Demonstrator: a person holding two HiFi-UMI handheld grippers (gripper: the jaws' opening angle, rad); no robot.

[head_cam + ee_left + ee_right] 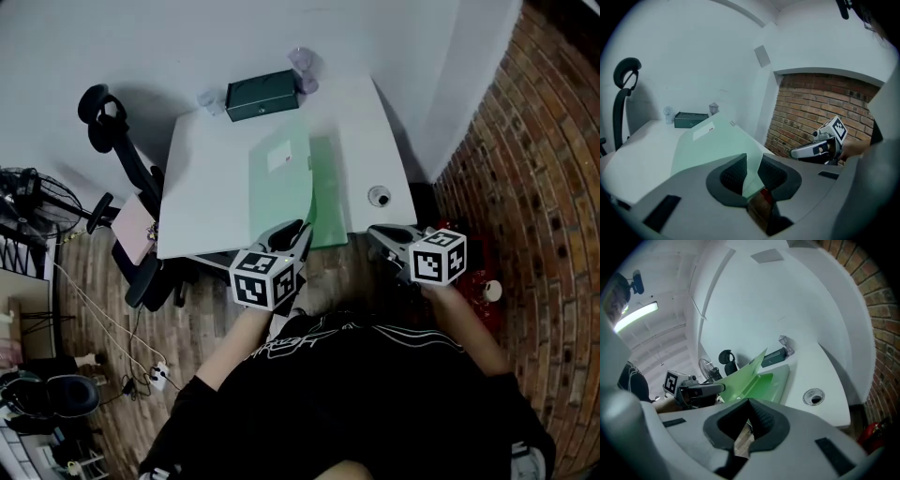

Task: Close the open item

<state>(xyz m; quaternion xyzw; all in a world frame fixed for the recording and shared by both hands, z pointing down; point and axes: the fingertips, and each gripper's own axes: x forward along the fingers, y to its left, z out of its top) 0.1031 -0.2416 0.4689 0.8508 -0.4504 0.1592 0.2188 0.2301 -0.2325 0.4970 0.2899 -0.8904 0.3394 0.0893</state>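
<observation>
At table [199,234] edge, green folder cover [279,183] raised, pinched in left gripper [302,229]

Translucent pale-green folder [281,178], white label. White table [206,169]. Dark green box [262,96]. Red-brown brick wall [534,159]. Brown wood-plank floor [197,309]. Grey left gripper [300,231] and right gripper [377,233], black-and-white square-marker cubes.
</observation>
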